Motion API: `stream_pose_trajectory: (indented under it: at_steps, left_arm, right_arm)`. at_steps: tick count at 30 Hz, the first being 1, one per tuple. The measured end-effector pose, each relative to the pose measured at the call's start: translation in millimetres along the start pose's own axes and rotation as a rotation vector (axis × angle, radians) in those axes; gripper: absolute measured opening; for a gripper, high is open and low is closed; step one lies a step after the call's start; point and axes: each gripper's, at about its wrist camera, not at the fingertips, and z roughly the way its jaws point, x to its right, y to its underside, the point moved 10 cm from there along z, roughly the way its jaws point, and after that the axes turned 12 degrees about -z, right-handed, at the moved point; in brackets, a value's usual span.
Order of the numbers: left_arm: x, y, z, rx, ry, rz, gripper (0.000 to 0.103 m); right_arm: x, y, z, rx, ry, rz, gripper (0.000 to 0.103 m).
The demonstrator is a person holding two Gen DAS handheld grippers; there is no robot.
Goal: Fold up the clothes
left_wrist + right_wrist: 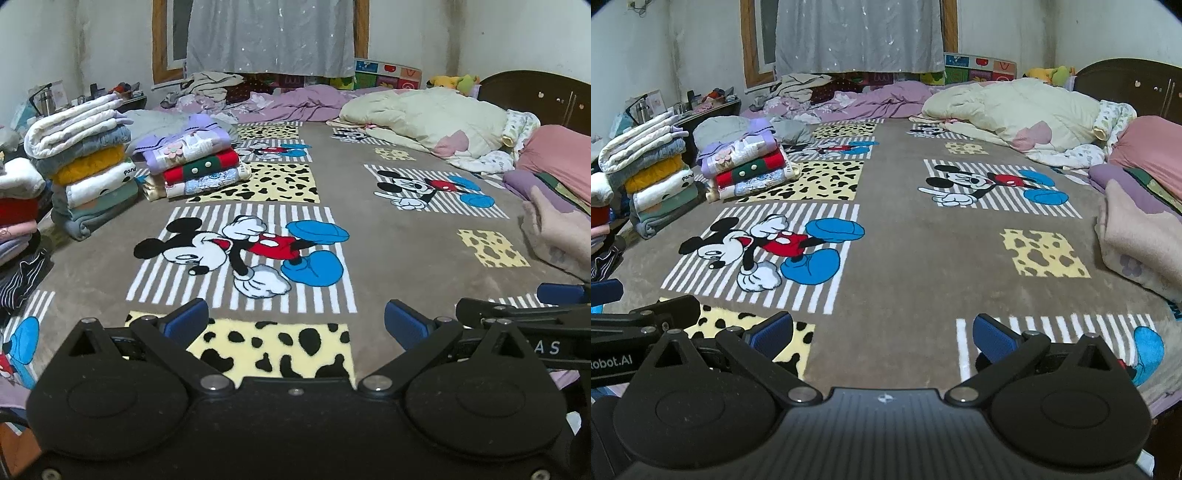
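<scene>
My left gripper point(295, 325) is open over the near edge of the cartoon-mouse blanket point(332, 221), with nothing between its blue pads. My right gripper point(881, 332) is open too, side by side with the left, over the same blanket point(905, 240). A pale pink fleece garment point(1137, 240) lies loosely bunched at the right edge of the bed; in the left wrist view the pink garment point(557, 232) shows just beyond the right gripper's arm. Folded clothes stand in a short stack point(192, 162) and a taller stack point(88, 162) at the left.
Crumpled cream quilt point(1015, 110) and purple bedding point(886, 99) fill the far side. A dark wooden headboard point(1134, 85) stands far right. More clothes piles point(18, 206) sit at the left edge. A grey curtain point(269, 37) hangs at the back.
</scene>
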Motion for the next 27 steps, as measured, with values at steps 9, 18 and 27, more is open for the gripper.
stream_pose_trajectory:
  at_steps: [9, 18, 27]
  left_arm:
    - [-0.6, 3.7, 0.2, -0.020, 0.004, -0.012, 0.103]
    - [0.7, 4.3, -2.4, -0.018, 0.005, -0.014, 0.103]
    - [1.8, 6.6, -5.8, -0.018, 0.009, -0.013, 0.103]
  right_arm:
    - [1.9, 0.3, -1.7, 0.005, 0.011, -0.016, 0.103]
    - [3.0, 1.4, -3.1, 0.003, 0.010, -0.013, 0.103]
    - [2.1, 1.0, -4.1, 0.006, 0.013, -0.010, 0.103]
